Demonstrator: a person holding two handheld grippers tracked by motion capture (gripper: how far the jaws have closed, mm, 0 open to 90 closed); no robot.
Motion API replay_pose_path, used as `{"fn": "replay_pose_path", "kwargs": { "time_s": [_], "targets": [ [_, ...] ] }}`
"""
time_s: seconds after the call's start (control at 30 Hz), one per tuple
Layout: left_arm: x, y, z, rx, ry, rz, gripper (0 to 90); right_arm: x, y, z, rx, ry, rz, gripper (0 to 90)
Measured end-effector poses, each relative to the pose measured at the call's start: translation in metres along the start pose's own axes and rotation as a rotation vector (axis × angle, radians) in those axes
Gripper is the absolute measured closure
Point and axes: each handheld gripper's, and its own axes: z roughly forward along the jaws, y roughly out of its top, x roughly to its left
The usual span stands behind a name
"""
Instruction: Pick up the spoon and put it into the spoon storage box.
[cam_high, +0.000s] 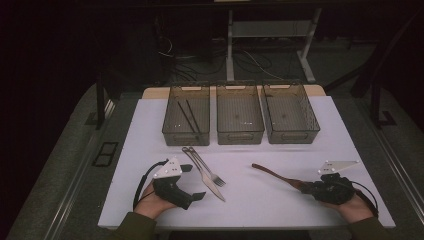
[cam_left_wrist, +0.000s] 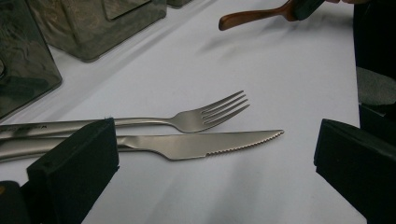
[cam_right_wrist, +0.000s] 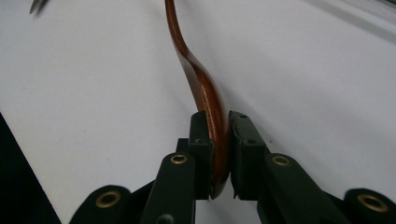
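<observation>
High view: on the white worktop (cam_high: 280, 200), the left gripper (cam_high: 192, 182) sits lower left, its fingers spread wide beside a steel fork (cam_high: 204, 167) and serrated steel knife (cam_high: 209, 179). Lower right, the right gripper (cam_high: 304, 186) clamps a brown wooden spoon (cam_high: 272, 173).

Left gripper view: fork (cam_left_wrist: 187, 119) and knife (cam_left_wrist: 205, 143) lie centre, side by side.

Right gripper view: its fingers (cam_right_wrist: 201, 140) pinch the spoon (cam_right_wrist: 205, 93) edge-on.
</observation>
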Motion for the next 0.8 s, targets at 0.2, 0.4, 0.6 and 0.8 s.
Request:
{"fn": "replay_pose_path", "kwargs": {
  "time_s": [0.2, 0.4, 0.6, 0.8],
  "targets": [
    [0.0, 0.0, 0.0, 0.0, -0.001, -0.003, 0.0, -0.003, 0.003, -0.006, -0.038, -0.01, 0.018, 80.3],
    [0.0, 0.0, 0.0, 0.0, -0.001, -0.002, 0.0, -0.003, 0.006, -0.011, -0.064, -0.021, 0.035, 80.4],
    [0.0, 0.0, 0.001, 0.004, -0.001, -0.004, 0.0, -0.005, 0.011, -0.015, -0.095, -0.036, 0.047, 80.3],
    [0.0, 0.0, 0.002, 0.006, -0.001, -0.002, 0.0, -0.008, 0.019, -0.018, -0.123, -0.043, 0.069, 80.3]
  ]
}}
